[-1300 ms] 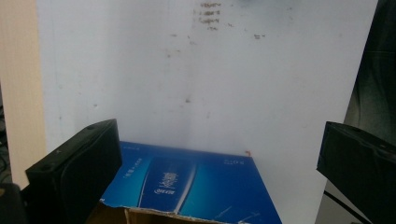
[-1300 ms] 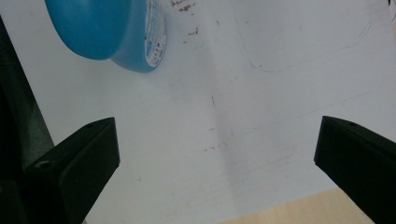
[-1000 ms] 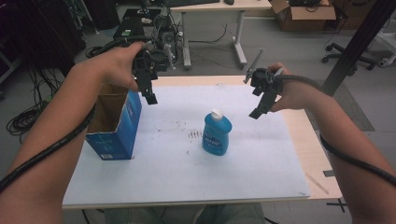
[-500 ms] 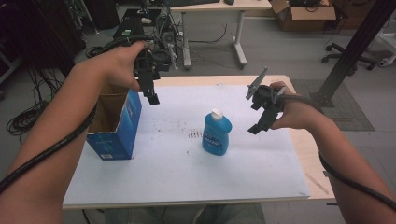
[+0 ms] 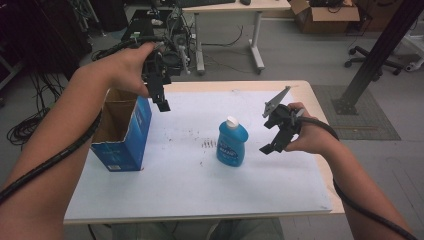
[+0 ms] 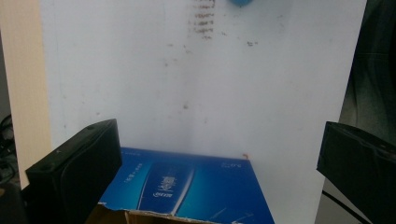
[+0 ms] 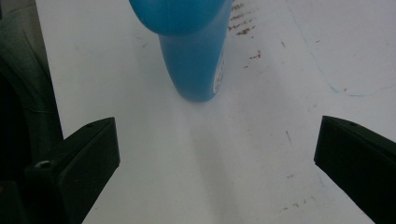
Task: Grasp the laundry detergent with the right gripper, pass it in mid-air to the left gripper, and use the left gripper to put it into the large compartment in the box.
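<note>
The open blue box (image 5: 122,137) stands at the surface's (image 5: 175,190) left edge, with the left gripper (image 5: 161,100) hovering released above its rim. The blue bottle (image 5: 232,142) stands upright mid-surface. Just right of it, the right gripper (image 5: 272,135) is spread wide, empty. A careless sideways approach could tip the bottle. The labels are too blurred to read.

White-topped table (image 5: 190,190), brown stains; blue bottle (image 5: 232,142) upright mid-table, open blue box (image 5: 122,132) left.
</note>
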`<action>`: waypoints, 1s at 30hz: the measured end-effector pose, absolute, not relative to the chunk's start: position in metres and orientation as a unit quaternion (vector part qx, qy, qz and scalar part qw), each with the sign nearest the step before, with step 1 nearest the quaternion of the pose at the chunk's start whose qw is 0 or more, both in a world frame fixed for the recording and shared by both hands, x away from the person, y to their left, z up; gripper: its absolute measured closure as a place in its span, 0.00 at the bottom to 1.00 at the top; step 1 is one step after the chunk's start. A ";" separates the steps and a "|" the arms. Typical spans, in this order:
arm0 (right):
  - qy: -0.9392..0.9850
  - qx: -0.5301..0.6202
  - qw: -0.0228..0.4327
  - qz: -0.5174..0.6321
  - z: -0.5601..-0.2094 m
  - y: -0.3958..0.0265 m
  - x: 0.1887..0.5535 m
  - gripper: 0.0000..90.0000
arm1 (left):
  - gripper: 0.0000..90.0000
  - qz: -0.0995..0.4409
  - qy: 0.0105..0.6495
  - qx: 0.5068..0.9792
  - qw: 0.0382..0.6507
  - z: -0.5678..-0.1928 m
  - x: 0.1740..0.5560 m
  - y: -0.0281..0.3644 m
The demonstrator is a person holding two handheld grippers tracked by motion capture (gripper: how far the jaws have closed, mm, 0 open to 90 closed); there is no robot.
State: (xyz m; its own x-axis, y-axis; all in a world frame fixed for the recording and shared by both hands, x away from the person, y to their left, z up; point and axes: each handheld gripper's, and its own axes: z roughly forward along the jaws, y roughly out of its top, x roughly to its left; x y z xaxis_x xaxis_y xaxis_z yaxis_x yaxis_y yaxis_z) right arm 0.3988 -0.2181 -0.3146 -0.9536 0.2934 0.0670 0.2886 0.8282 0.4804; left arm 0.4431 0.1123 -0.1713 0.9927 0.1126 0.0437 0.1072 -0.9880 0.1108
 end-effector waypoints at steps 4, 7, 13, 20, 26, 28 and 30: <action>0.951 0.159 0.007 0.266 -0.324 -0.221 0.395 0.00 | 0.00 0.024 0.052 0.997 0.052 -0.172 0.442 0.110; 0.944 0.170 0.010 0.283 -0.332 -0.224 0.392 0.00 | 0.00 0.024 0.052 0.997 0.052 -0.171 0.441 0.109; 0.930 0.186 0.016 0.317 -0.344 -0.227 0.388 0.00 | 0.00 0.025 0.052 0.997 0.052 -0.170 0.441 0.108; 0.917 0.195 0.026 0.347 -0.358 -0.225 0.384 0.00 | 0.00 0.023 0.050 0.997 0.054 -0.172 0.440 0.106; 0.900 0.205 0.038 0.382 -0.369 -0.222 0.381 0.00 | 0.00 0.021 0.049 0.997 0.051 -0.174 0.440 0.106; 0.898 0.205 0.039 0.387 -0.373 -0.221 0.380 0.00 | 0.00 0.022 0.049 0.997 0.050 -0.174 0.440 0.106; 0.895 0.208 0.039 0.392 -0.376 -0.220 0.380 0.00 | 0.00 0.021 0.049 0.997 0.050 -0.174 0.440 0.106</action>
